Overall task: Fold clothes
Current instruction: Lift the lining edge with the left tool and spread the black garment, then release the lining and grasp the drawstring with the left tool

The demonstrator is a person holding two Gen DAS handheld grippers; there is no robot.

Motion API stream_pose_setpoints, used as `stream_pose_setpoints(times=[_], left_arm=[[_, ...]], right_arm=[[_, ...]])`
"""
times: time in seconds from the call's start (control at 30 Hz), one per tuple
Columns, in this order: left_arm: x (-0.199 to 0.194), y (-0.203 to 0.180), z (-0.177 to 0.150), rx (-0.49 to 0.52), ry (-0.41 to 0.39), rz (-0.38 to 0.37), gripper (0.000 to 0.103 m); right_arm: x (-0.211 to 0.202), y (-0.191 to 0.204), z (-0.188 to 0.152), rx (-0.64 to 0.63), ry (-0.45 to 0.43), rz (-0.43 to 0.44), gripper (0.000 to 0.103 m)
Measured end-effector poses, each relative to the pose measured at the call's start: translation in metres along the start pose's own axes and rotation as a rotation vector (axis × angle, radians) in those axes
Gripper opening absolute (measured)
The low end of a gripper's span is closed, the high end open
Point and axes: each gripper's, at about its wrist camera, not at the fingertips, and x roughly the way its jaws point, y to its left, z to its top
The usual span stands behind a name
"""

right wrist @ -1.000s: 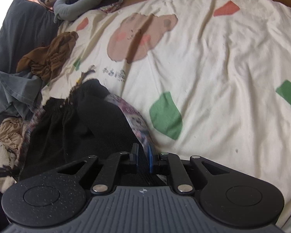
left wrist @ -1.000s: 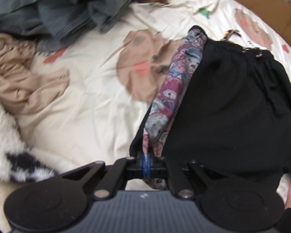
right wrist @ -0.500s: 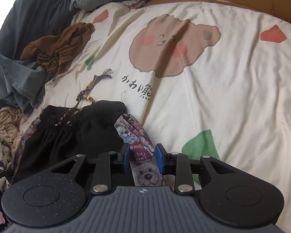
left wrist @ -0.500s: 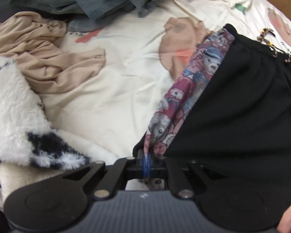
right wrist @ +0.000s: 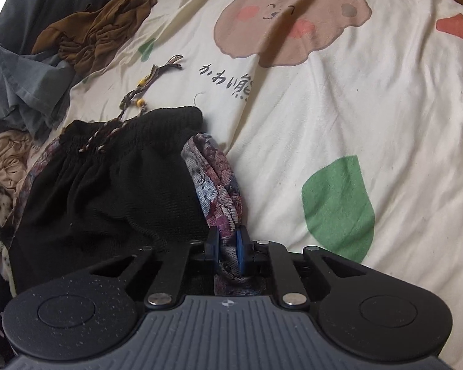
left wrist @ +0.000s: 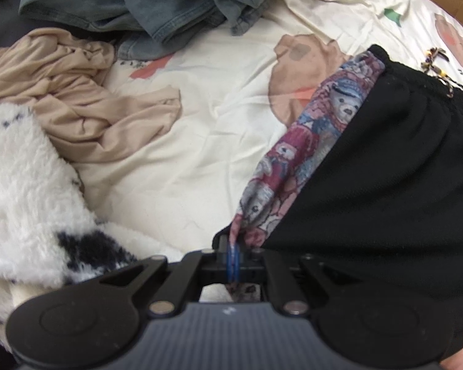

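Observation:
A black garment point(left wrist: 385, 185) with bear-patterned side strips point(left wrist: 308, 145) lies on the bed sheet point(left wrist: 200, 154). My left gripper point(left wrist: 233, 256) is shut on the near end of one patterned strip. In the right wrist view the same black garment point(right wrist: 114, 191) lies to the left, its beaded drawstring point(right wrist: 139, 92) trailing onto the sheet. My right gripper point(right wrist: 227, 249) is closing, and its blue pads press on the other patterned strip point(right wrist: 219, 185) at the garment's right edge.
A beige garment point(left wrist: 77, 101), a blue-grey denim heap point(left wrist: 157, 6) and a white fluffy fabric point(left wrist: 24, 191) lie left of the black garment. A brown garment point(right wrist: 98, 34) and a grey one point(right wrist: 18, 86) sit farther back. The cream bear-print sheet point(right wrist: 355, 108) spreads to the right.
My right gripper opened, moved forward over the patterned strip and closed on it. The left gripper kept its hold and drifted toward the fluffy fabric and beige garment.

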Motion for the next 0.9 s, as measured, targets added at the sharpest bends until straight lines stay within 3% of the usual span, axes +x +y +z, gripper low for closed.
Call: stream_pose_setpoints(times=[0.2, 0.37, 0.5, 0.6, 0.9], left_arm=[[0.002, 0.004, 0.009, -0.006, 0.005, 0.011, 0.002], [-0.007, -0.005, 0.021, 0.009, -0.007, 0.017, 0.014], [-0.026, -0.016, 0.038, 0.016, -0.068, 0.017, 0.041], [-0.035, -0.032, 0.051, 0.061, -0.112, -0.044, 0.046], [-0.033, -0.114, 0.103, 0.147, -0.214, -0.205, 0.051]], right_arm=[[-0.010, 0.000, -0.019, 0.024, 0.025, -0.011, 0.006], [-0.012, 0.001, -0.023, 0.045, 0.017, -0.010, 0.010], [-0.018, 0.000, -0.021, 0.071, -0.008, -0.007, 0.023], [-0.024, 0.000, -0.022, 0.080, -0.030, -0.008, 0.028], [-0.036, -0.004, -0.023, 0.107, -0.076, -0.010, 0.029]])
